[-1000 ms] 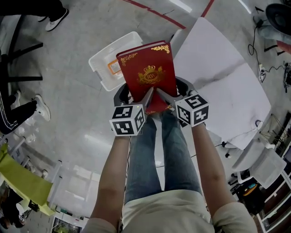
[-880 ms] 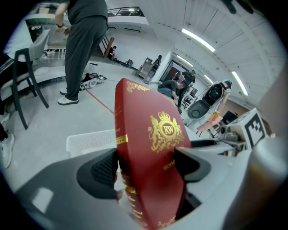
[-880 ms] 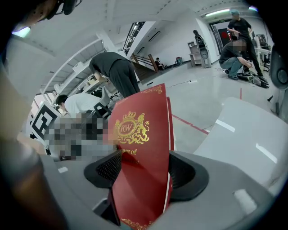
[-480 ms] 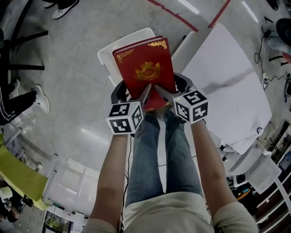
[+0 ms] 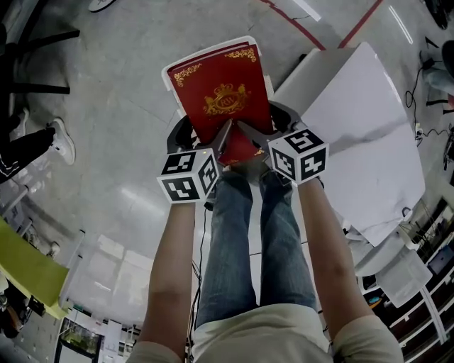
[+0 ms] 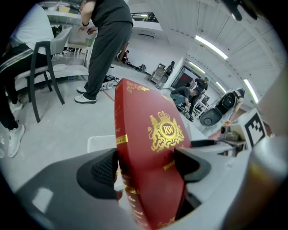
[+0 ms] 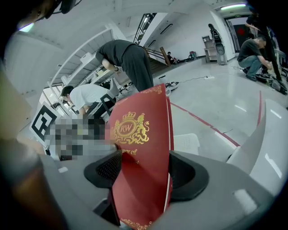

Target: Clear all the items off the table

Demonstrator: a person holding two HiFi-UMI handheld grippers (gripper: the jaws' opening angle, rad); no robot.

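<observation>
A flat red box (image 5: 221, 96) with a gold crest is held by its near end between both grippers. My left gripper (image 5: 209, 140) is shut on its left near corner and my right gripper (image 5: 262, 129) on its right near corner. In the left gripper view the pads press both faces of the red box (image 6: 153, 157); the right gripper view shows the same grip on the red box (image 7: 139, 148). The box hangs over a white bin (image 5: 171, 73) on the floor, which it mostly hides. The white table (image 5: 362, 135) lies to the right.
Clear storage bins (image 5: 106, 273) stand on the floor at lower left, and a person's shoe (image 5: 58, 140) is at the left. A red floor line (image 5: 294, 20) runs at the top. People stand and crouch around a dark chair (image 6: 42, 67) in the background.
Both grippers have carried the red box forward and slightly down. It now covers the white bin, which showed to its left a second ago.
</observation>
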